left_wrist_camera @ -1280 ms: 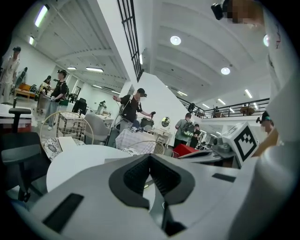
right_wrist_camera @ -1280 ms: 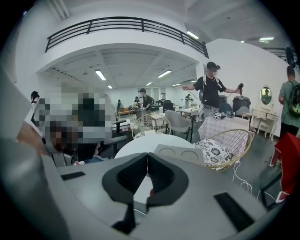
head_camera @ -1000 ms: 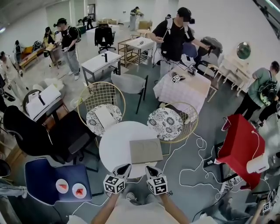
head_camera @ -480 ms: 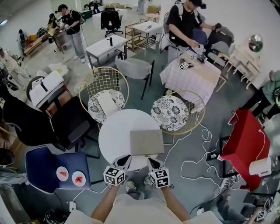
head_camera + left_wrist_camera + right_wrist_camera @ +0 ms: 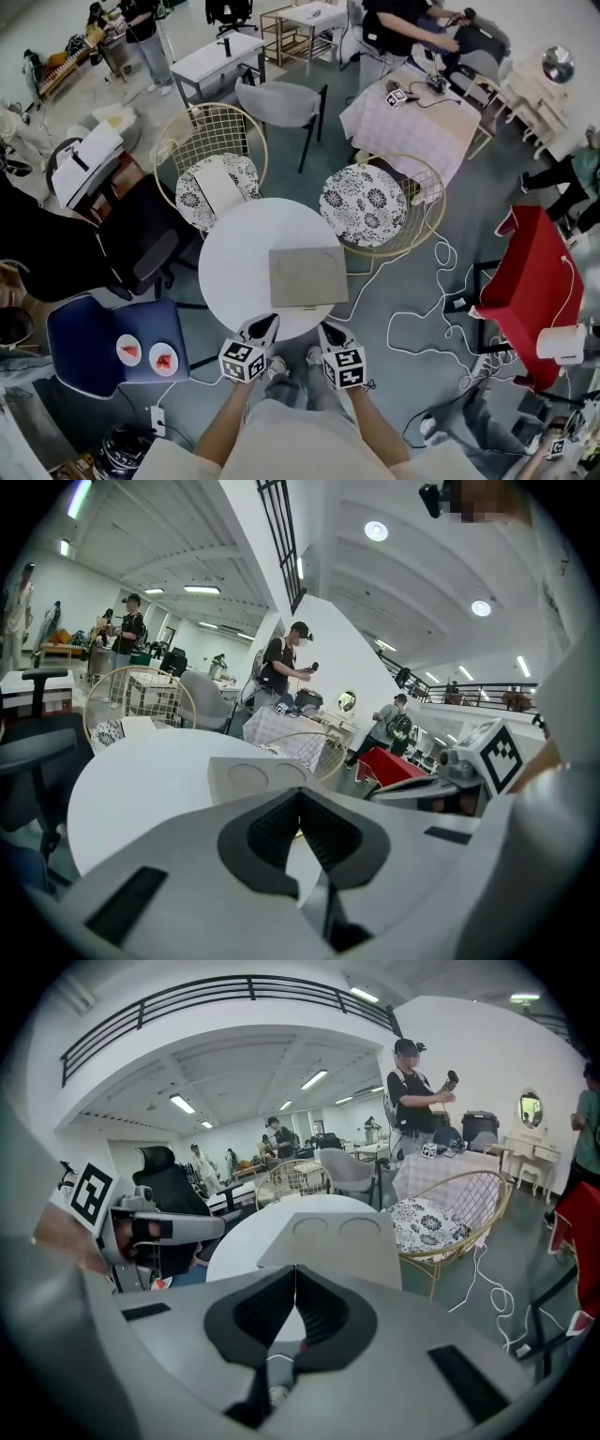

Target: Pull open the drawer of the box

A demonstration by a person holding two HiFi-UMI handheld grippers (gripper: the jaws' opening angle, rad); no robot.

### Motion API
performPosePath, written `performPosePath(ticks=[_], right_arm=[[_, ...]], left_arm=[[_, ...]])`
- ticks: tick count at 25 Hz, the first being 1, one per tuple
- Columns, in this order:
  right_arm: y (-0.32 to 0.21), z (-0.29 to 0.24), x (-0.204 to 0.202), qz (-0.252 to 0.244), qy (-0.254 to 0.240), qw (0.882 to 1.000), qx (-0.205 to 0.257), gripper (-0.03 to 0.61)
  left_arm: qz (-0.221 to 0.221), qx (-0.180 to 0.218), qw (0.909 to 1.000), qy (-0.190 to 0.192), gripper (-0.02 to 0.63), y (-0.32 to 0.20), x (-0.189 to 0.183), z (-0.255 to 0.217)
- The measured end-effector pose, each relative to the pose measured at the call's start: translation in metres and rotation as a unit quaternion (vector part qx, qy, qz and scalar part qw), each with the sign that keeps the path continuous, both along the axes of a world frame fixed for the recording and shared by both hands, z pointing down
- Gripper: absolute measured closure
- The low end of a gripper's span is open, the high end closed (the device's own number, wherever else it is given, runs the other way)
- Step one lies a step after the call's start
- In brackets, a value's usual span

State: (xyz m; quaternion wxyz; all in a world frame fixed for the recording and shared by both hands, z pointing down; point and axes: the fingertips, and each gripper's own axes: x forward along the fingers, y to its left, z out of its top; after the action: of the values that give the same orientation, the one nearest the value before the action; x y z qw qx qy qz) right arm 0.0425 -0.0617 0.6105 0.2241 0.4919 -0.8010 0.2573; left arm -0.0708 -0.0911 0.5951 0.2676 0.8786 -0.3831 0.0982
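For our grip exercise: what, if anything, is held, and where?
Nothing: left gripper and right gripper are shut and empty, short of the flat grey box.

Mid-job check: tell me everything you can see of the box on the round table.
The box is a flat, grey-beige rectangular slab with a matte surface like card or board. Its top bears two shallow round impressions side by side near the far edge. It lies flat on the round white table, right of centre. No drawer sticks out and no handle can be made out. Only the table touches it; the left gripper and right gripper, both shut, are short of it.
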Motion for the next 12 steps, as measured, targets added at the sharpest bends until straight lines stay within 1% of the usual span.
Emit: performPosePath(ticks=[6,12], right_arm=[[0.021,0.032,0.002,-0.003,-0.003,0.999,-0.036,0.563],[0.047,0.061,-0.004,-0.006,-0.01,0.997,-0.07,0.561]], left_arm=[[0.008,-0.034,0.9994,-0.004,0.603,0.019,0.012,0.03],[0.009,-0.063,0.9979,-0.011,0.601,0.042,0.011,0.06]])
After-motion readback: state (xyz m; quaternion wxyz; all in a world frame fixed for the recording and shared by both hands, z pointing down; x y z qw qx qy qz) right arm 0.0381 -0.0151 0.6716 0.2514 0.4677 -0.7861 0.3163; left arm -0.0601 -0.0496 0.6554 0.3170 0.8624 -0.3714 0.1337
